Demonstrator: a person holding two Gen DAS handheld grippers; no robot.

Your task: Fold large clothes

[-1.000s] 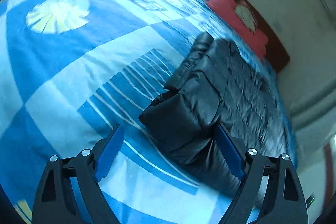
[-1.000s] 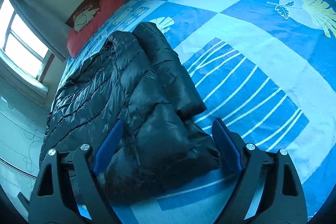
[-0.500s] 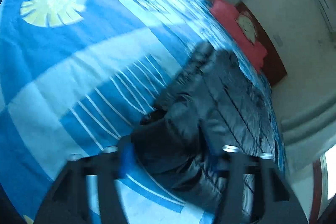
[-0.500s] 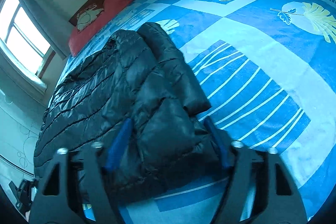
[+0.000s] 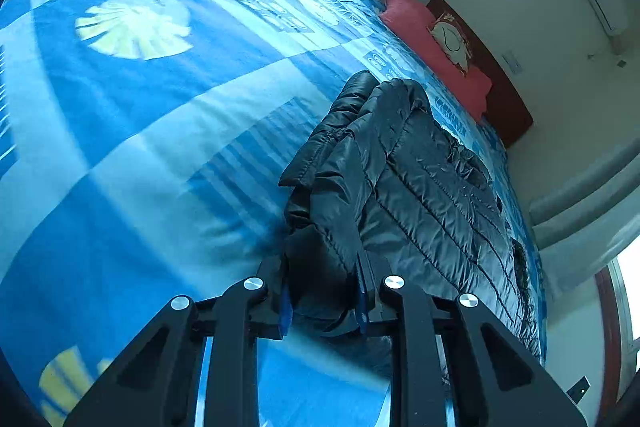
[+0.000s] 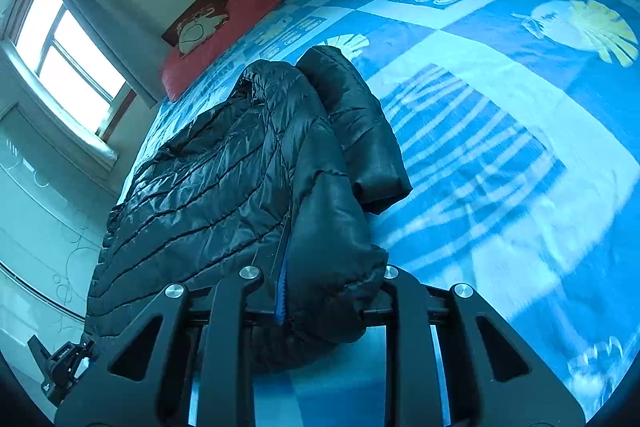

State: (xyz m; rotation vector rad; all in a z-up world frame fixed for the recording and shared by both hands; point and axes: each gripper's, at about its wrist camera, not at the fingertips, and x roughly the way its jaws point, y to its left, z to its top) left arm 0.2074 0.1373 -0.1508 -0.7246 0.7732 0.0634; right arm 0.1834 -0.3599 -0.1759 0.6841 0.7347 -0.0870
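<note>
A black quilted puffer jacket [image 5: 420,187] lies on the bed, its near edge bunched up toward me. My left gripper [image 5: 322,283] has that bunched hem corner between its blue pads; the jaws are closing and the pads press into the fabric. In the right wrist view the same jacket [image 6: 224,179] has a sleeve [image 6: 360,131] folded along its right side. My right gripper [image 6: 332,283] is closing on the other hem corner. Its left pad presses the padding, and the cloth hides the right fingertip.
The jacket rests on a blue and white patterned blanket [image 5: 140,147] that covers the whole bed. A red pillow [image 5: 432,43] and a dark headboard [image 5: 512,107] are at the far end. A window [image 6: 68,55] and a curtain are on the left wall.
Both grippers went from wide open around the jacket's near edge to closed on it. The gripped hem now bunches up between the pads and sits a little higher.
</note>
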